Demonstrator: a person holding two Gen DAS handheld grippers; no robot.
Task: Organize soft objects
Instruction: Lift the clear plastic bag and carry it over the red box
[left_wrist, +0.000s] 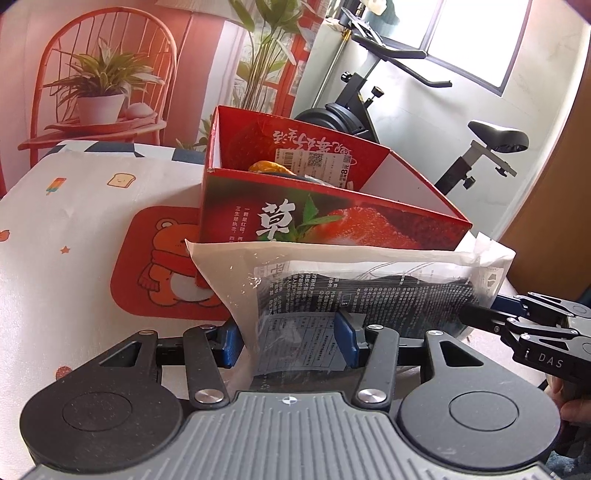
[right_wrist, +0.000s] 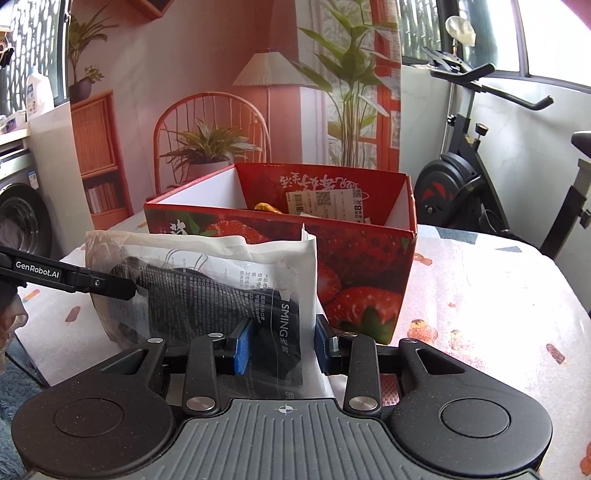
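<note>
A clear plastic packet (left_wrist: 369, 284) with a black soft item inside is held up off the table, just in front of the red strawberry box (left_wrist: 332, 229). My left gripper (left_wrist: 290, 343) is shut on the packet's lower left part, with its blue pads against both sides. My right gripper (right_wrist: 282, 345) is shut on the other end of the packet (right_wrist: 221, 280). The open box (right_wrist: 369, 266) holds an orange item (right_wrist: 266, 206) and some paper. From the opposite side, each gripper's fingers (left_wrist: 480, 315) (right_wrist: 110, 286) reach onto the packet.
The table has a pale cloth with cartoon prints and a red bear mat (left_wrist: 162, 266) left of the box. An exercise bike (right_wrist: 461, 177) stands behind the table. A printed backdrop with a chair and plants fills the back. A person's hand (left_wrist: 576, 410) shows at the edge.
</note>
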